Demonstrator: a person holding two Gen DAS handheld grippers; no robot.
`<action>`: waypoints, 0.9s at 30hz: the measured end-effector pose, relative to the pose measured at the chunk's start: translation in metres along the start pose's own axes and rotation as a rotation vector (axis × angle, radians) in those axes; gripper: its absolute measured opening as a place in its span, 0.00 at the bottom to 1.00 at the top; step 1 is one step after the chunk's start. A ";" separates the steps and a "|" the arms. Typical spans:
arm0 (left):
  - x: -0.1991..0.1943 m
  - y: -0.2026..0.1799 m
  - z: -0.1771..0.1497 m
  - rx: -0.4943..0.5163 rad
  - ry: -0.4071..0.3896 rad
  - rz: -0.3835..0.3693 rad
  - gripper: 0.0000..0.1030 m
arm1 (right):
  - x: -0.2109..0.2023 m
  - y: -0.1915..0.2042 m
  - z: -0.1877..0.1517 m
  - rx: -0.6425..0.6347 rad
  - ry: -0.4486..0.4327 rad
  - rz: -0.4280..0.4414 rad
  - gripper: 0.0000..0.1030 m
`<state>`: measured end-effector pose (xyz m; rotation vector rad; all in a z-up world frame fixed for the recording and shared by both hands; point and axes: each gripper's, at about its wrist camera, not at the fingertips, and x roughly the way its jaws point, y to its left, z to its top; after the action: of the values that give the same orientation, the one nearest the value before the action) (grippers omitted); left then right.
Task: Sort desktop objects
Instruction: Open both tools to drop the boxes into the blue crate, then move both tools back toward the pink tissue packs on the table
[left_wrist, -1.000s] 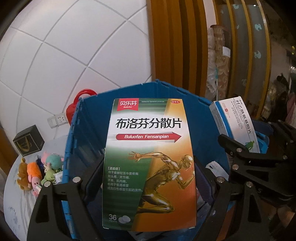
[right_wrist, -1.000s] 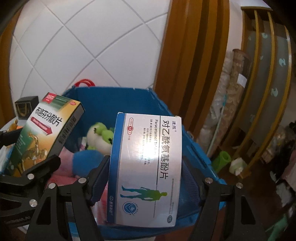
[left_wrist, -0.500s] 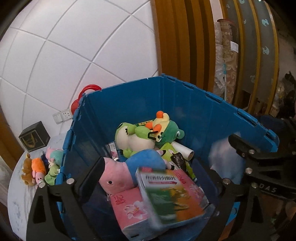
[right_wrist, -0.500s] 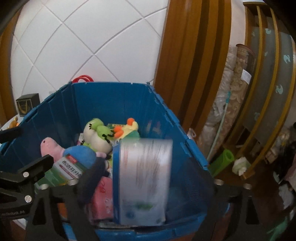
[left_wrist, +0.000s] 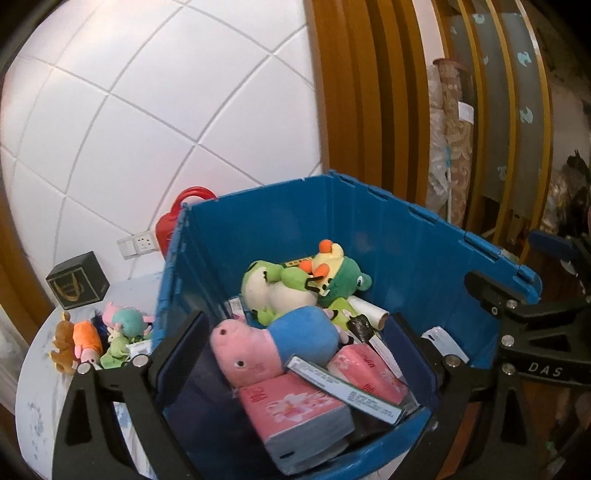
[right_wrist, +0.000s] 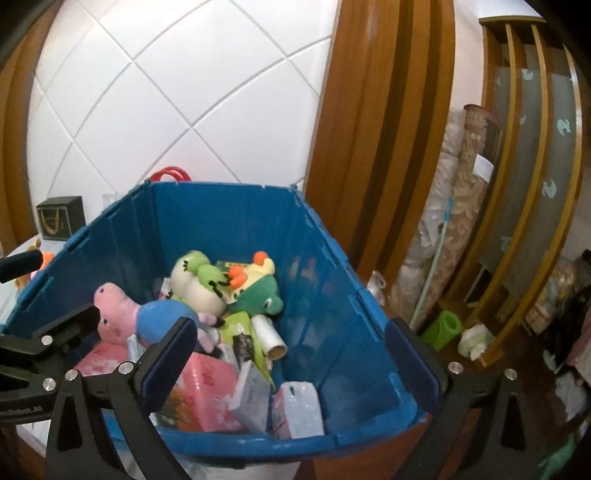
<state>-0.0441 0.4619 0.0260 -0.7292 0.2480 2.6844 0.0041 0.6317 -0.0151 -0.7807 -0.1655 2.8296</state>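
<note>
A: Where do the two hand-held grippers stand?

B: Both hang over the near rim of the blue bin (left_wrist: 388, 229). The left hand-held gripper (left_wrist: 295, 332) has its jaws spread wide with nothing between the pads. The right hand-held gripper (right_wrist: 291, 339) has its jaws opening, and nothing sits between them either.

A: And the things being sorted?

B: They lie inside the bin. A pink pig toy (left_wrist: 273, 343) in a blue shirt rests on top of the heap, with a green frog toy (left_wrist: 280, 284) and a green and yellow duck toy (left_wrist: 332, 273) behind it toward the far wall. In front lie two pink tissue packs (left_wrist: 295, 410), and a long green-edged medicine box (left_wrist: 343, 387) lies slanted across them. In the right view a white and blue medicine box (right_wrist: 295, 410) stands tilted against the near wall by the bin's right side. A white paper roll (right_wrist: 271, 338) lies beside the toys.

A: Anything outside the bin?

B: On the white bench (left_wrist: 40, 398) to the left lies a small group of soft toys (left_wrist: 96, 339), with a black box (left_wrist: 77, 286) behind them.
</note>
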 end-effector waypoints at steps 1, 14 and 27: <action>-0.005 0.006 0.000 -0.008 -0.010 0.007 0.94 | -0.003 0.004 0.001 -0.002 -0.004 0.010 1.00; -0.054 0.140 -0.017 -0.131 -0.120 0.146 0.94 | -0.036 0.132 0.030 -0.088 -0.129 0.092 1.00; -0.060 0.341 -0.083 -0.177 -0.029 0.249 0.95 | -0.057 0.325 0.045 -0.115 -0.150 0.207 1.00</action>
<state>-0.0856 0.1083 0.0121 -0.7533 0.1001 2.9806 -0.0242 0.3007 -0.0004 -0.6411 -0.2878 3.1000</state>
